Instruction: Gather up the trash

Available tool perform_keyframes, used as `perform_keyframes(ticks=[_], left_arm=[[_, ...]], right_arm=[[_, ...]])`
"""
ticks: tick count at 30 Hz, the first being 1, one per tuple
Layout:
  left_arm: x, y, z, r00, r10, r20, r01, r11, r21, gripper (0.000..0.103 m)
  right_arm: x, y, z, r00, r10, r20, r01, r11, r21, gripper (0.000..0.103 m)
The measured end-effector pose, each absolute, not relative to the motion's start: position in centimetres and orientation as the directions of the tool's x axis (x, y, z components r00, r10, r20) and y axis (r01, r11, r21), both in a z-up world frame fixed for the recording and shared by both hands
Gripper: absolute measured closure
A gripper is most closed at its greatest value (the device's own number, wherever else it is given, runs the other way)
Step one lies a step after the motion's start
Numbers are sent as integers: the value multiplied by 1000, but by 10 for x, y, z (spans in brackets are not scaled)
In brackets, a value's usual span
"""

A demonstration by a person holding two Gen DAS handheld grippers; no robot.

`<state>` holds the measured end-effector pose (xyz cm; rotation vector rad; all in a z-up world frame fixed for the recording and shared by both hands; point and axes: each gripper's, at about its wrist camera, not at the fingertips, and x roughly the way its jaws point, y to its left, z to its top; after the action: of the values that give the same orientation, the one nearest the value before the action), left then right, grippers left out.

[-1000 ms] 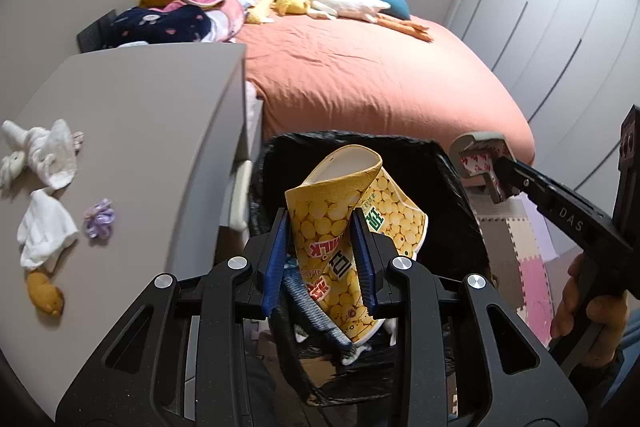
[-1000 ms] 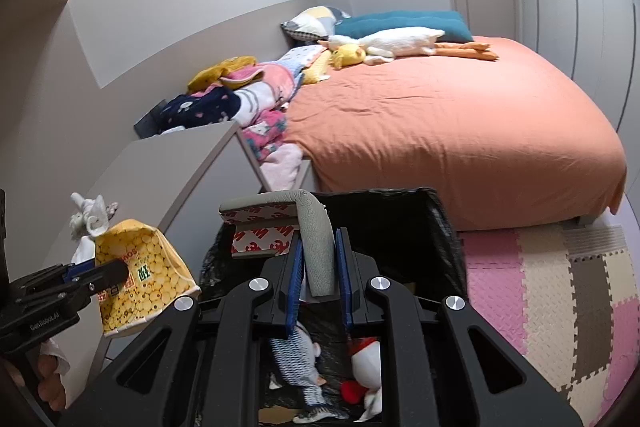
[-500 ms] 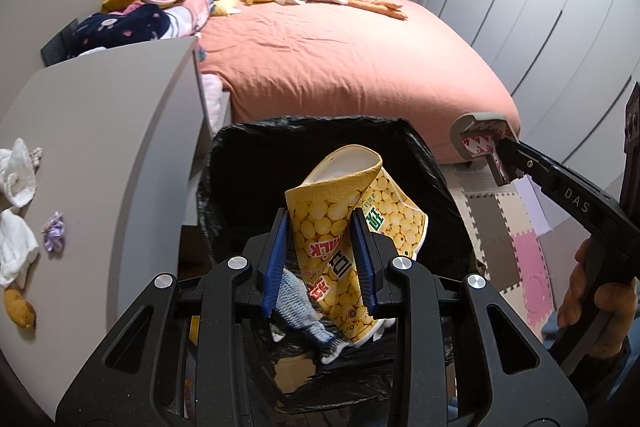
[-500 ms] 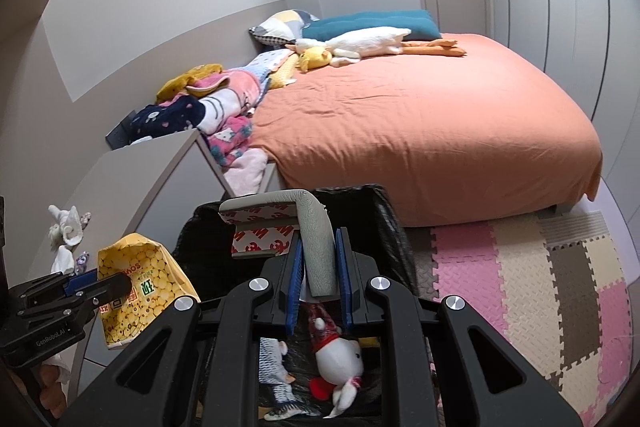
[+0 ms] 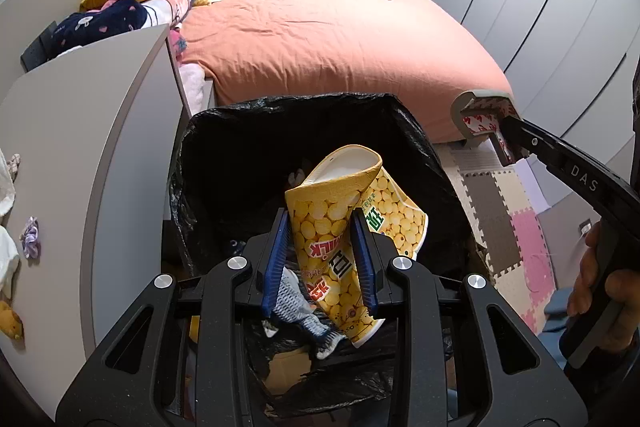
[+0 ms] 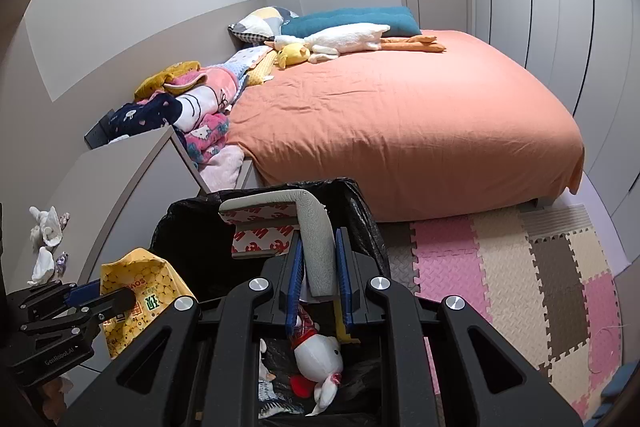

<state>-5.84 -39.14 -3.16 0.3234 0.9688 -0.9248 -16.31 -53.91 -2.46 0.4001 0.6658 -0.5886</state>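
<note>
Big orange bed (image 6: 400,115) fills the room ahead of me, grey cabinet (image 5: 80,155) to its left. Right below my tools sits the black-lined trash bin (image 5: 240,147), a small plush toy (image 6: 318,355) and scraps already inside. My left gripper (image 5: 322,259) is pinching a crushed yellow paper cup (image 5: 340,227), hanging over the bin's open mouth. My right gripper (image 6: 318,283) is clamped on a grey foam corner guard (image 6: 316,239) with red-printed tape backing, held above the bin's rim.
</note>
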Motion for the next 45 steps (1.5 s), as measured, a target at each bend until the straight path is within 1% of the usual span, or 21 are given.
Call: perform_keyframes(ticks=[4,6,7,8,9,10,12,15,33,45], left_arm=[[-56,-390,-33,235,-523,-819,789,595,-154,72],[-54,-389,-33,232,-515,-825,785,600,-153,70],[-53,-390,-34,223,-507,-833,785,600,-155,65],[-53,-390,-34,221,-502,-836,782,604,-156,42],[-52,-389,-34,229,-498,-836,774,614,-154,14],[-51,-386,-32,257,-497,-829,761,632,-144,7],[-51,-382,-29,296,-502,-812,748,651,-130,6],[-47,-380,-30,303,-484,-821,738,664,-118,6],[-47,-373,-28,327,-472,-819,741,666,-88,6],[-34,-345,-17,363,-470,-805,714,695,-84,6]], right_arm=[[-156,-537,-25,632,-373,-679,620,769,154,85],[-154,-537,-24,631,-375,-679,621,769,152,85],[-155,-537,-23,632,-377,-677,623,767,155,79],[-155,-537,-23,634,-378,-675,627,762,161,73],[-155,-538,-21,636,-383,-670,632,756,169,61],[-156,-538,-19,635,-394,-665,640,750,166,45],[-158,-536,-15,634,-421,-648,653,741,157,29],[-160,-535,-13,633,-435,-640,658,738,149,25],[-157,-530,-15,640,-415,-647,646,746,161,24],[-140,-507,-10,661,-394,-639,612,776,155,24]])
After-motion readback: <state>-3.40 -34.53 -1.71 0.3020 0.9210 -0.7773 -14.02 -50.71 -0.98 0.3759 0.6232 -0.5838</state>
